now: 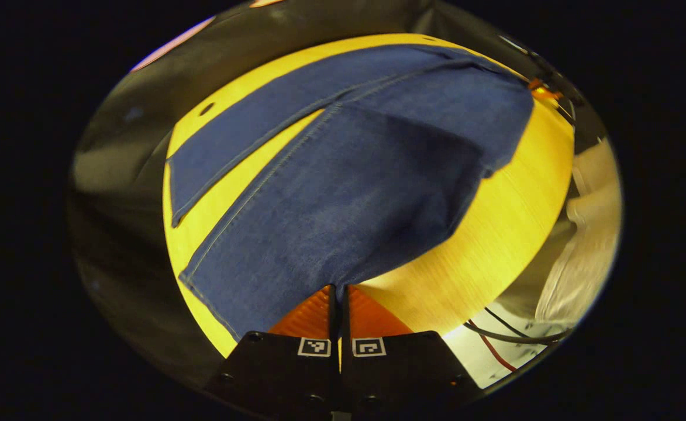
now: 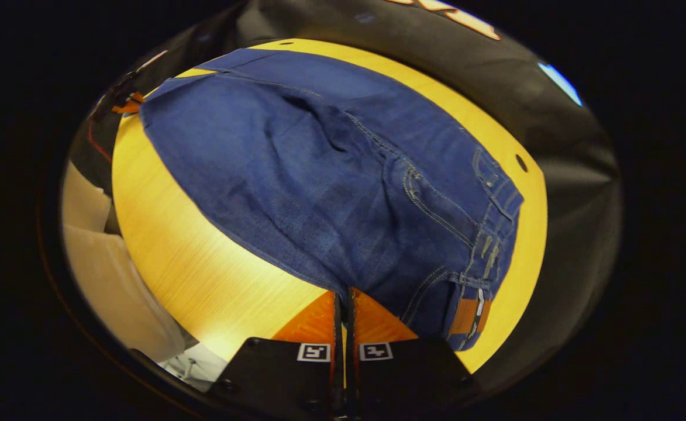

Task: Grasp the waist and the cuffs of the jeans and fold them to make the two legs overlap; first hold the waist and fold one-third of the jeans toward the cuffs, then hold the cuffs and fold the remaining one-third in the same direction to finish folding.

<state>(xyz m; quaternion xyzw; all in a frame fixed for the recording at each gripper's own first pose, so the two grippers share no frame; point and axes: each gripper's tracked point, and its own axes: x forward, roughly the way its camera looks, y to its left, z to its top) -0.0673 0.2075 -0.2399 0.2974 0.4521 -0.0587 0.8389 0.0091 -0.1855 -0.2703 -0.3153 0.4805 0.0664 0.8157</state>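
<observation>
Dark blue jeans (image 1: 343, 193) lie across a round yellow wooden table (image 1: 495, 234). In the left gripper view the near leg rises off the table to my left gripper (image 1: 338, 292), which is shut on its side edge close to the cuff. The far leg (image 1: 243, 134) lies flat. In the right gripper view the waistband (image 2: 497, 228) with its brown patch (image 2: 470, 316) sits at the right. My right gripper (image 2: 344, 298) is shut on the jeans (image 2: 319, 175) at the hip edge beside the waist. The fabric is raised there and wrinkled toward the crotch.
The table edge curves close in front of both grippers. A small hole (image 1: 207, 109) marks the tabletop near its far rim. Pale cloth (image 1: 588, 234) and cables (image 1: 495, 342) lie beyond the table on the near side. Black booth cloth surrounds the far side.
</observation>
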